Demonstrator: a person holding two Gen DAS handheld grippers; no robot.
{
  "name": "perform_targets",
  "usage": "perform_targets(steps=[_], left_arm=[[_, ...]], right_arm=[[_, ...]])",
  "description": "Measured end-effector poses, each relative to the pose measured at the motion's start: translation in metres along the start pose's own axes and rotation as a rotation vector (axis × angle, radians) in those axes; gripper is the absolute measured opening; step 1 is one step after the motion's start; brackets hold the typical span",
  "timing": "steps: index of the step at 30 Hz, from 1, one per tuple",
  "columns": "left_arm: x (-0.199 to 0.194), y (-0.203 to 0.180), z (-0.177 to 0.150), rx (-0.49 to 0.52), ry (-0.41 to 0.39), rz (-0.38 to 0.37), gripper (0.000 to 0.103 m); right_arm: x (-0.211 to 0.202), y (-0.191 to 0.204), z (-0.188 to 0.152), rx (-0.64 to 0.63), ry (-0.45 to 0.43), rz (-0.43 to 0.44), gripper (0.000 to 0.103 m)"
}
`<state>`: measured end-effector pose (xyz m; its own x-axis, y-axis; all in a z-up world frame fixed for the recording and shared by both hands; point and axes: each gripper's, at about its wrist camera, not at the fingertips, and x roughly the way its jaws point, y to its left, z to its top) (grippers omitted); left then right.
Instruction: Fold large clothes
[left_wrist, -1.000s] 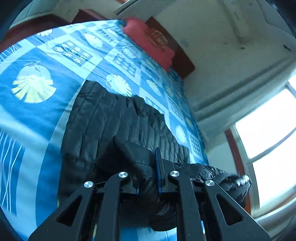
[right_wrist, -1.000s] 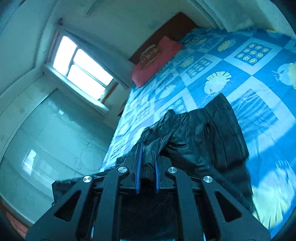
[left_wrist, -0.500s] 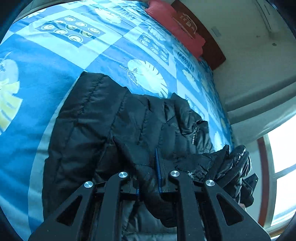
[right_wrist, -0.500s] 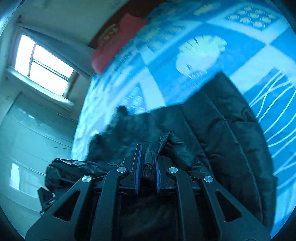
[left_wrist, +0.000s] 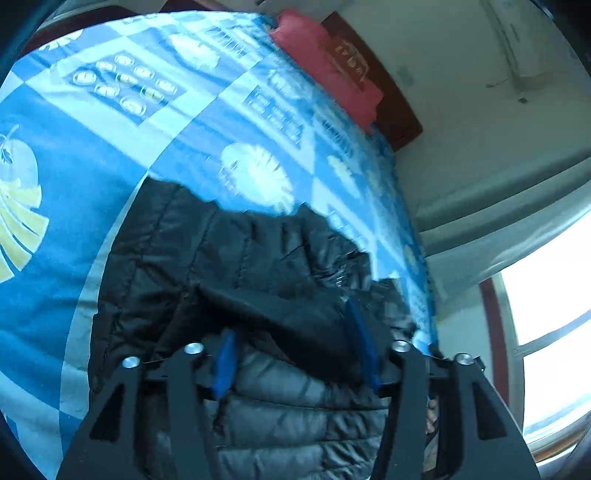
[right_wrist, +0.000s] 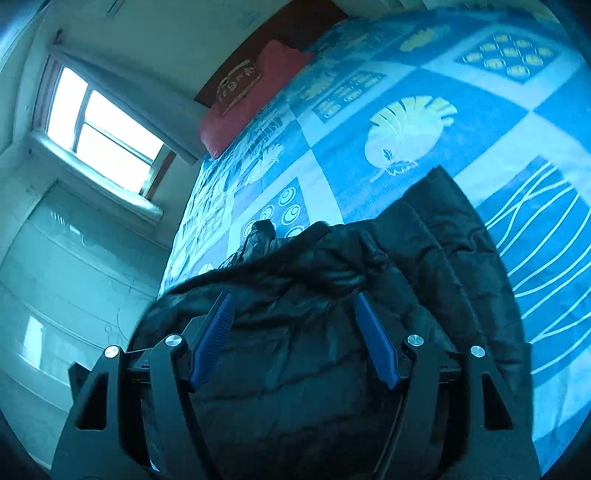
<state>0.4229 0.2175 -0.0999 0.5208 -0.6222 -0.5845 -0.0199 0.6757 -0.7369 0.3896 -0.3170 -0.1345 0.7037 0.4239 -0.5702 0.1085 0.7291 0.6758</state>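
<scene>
Jacket (left_wrist: 229, 258), black and quilted, lies folded on the blue patterned bedspread (left_wrist: 74, 155); in your left wrist view it fills the lower middle of the frame. Your left gripper (left_wrist: 295, 350) is spread wide, and a dark fold of the jacket sits between its blue pads (left_wrist: 223, 363); I cannot tell if they touch the fold. In the right wrist view the jacket (right_wrist: 424, 258) fills the lower middle too, and your right gripper (right_wrist: 295, 332) is also wide open above it, holding nothing. Its blue pads (right_wrist: 212, 339) stand on both sides of the puffy cloth. A red pillow (right_wrist: 251, 96) lies in the upper middle, and a bright window (right_wrist: 99, 129) is at the upper left.
</scene>
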Motion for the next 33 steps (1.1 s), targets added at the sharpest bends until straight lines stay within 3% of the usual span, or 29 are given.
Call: perform_targets(steps=[5, 9, 11, 16, 19, 22, 23, 24, 25, 27, 28, 30, 33], left_arm=[[-0.017, -0.003, -0.003, 0.028, -0.042, 0.000, 0.068], [-0.032, 0.004, 0.000, 0.023, -0.087, -0.011, 0.069], [-0.033, 0.007, 0.005, 0.046, -0.114, 0.023, 0.073], [0.001, 0.026, 0.017, 0.069, -0.036, 0.127, 0.075], [0.022, 0.032, 0.023, 0.087, 0.014, 0.104, 0.075], [0.034, 0.022, 0.024, 0.172, 0.038, 0.084, 0.074], [0.038, 0.016, 0.023, 0.220, 0.041, 0.095, 0.073], [0.040, 0.011, 0.022, 0.251, 0.043, 0.109, 0.062], [0.044, 0.005, 0.021, 0.300, 0.053, 0.146, 0.049], [0.047, -0.003, 0.017, 0.359, 0.061, 0.187, 0.035], [0.046, -0.005, 0.016, 0.375, 0.058, 0.197, 0.026], [0.040, -0.011, 0.015, 0.397, 0.040, 0.201, 0.021], [0.031, -0.023, 0.019, 0.417, -0.015, 0.206, 0.018]], right_arm=[[-0.011, 0.003, 0.001, -0.054, -0.010, -0.038, 0.067], [-0.006, 0.006, 0.008, -0.110, -0.008, -0.089, 0.067], [0.002, 0.008, 0.014, -0.147, 0.003, -0.119, 0.067], [0.032, 0.005, 0.025, -0.198, 0.054, -0.178, 0.067], [0.050, 0.005, 0.028, -0.230, 0.092, -0.191, 0.067], [0.062, 0.008, 0.028, -0.270, 0.118, -0.210, 0.065], [0.064, 0.009, 0.026, -0.288, 0.122, -0.230, 0.051], [0.067, 0.010, 0.025, -0.300, 0.126, -0.256, 0.033], [0.068, 0.011, 0.024, -0.312, 0.128, -0.272, 0.027], [0.066, 0.012, 0.023, -0.327, 0.118, -0.265, 0.016], [0.063, 0.013, 0.023, -0.331, 0.111, -0.261, 0.014], [0.057, 0.019, 0.025, -0.346, 0.085, -0.254, 0.009], [0.047, 0.031, 0.032, -0.370, 0.029, -0.250, 0.007]])
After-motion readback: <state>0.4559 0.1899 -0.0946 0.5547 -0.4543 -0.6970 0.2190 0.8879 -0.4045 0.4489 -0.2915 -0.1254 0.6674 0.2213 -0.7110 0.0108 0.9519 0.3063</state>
